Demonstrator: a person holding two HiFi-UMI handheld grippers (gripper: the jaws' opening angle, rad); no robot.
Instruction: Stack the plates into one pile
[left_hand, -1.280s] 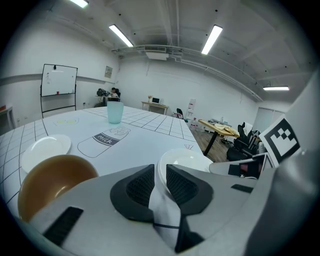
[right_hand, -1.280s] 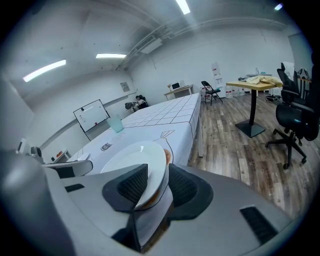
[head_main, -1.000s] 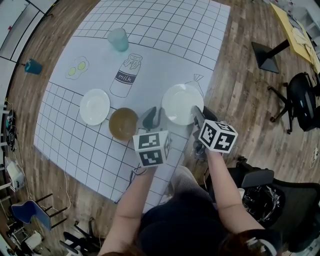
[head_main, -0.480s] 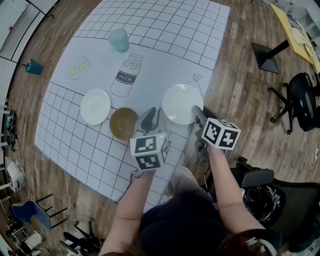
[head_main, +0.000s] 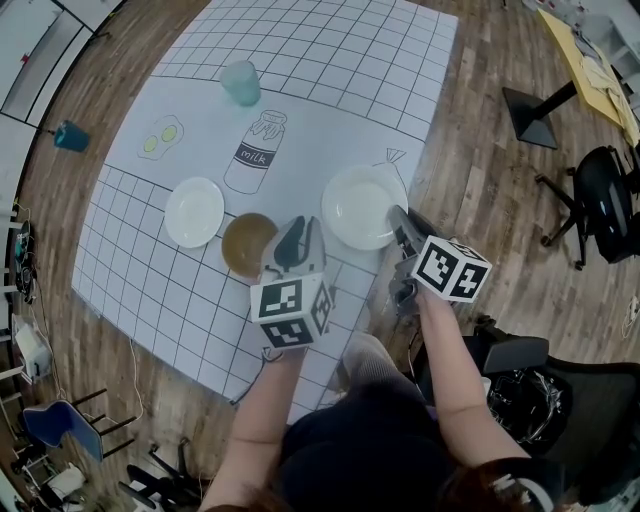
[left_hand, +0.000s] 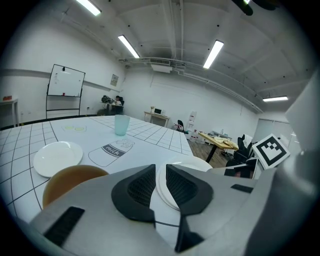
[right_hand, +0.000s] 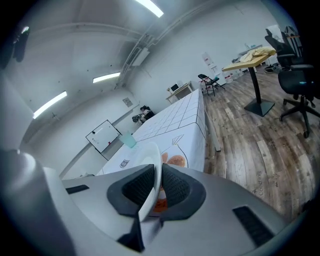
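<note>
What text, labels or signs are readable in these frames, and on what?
"milk": on the label of the black-outline milk bottle drawing, printed on the white gridded table sheet.
White whiteboard on a stand: marks too small to read.
Faint print on the brown wooden floor: too blurred to read.

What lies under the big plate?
The mat, with a printed drawing on it. The big plate covers most of it: the right gripper view shows only orange shapes at the rim, the head view only its knotted top.
</note>
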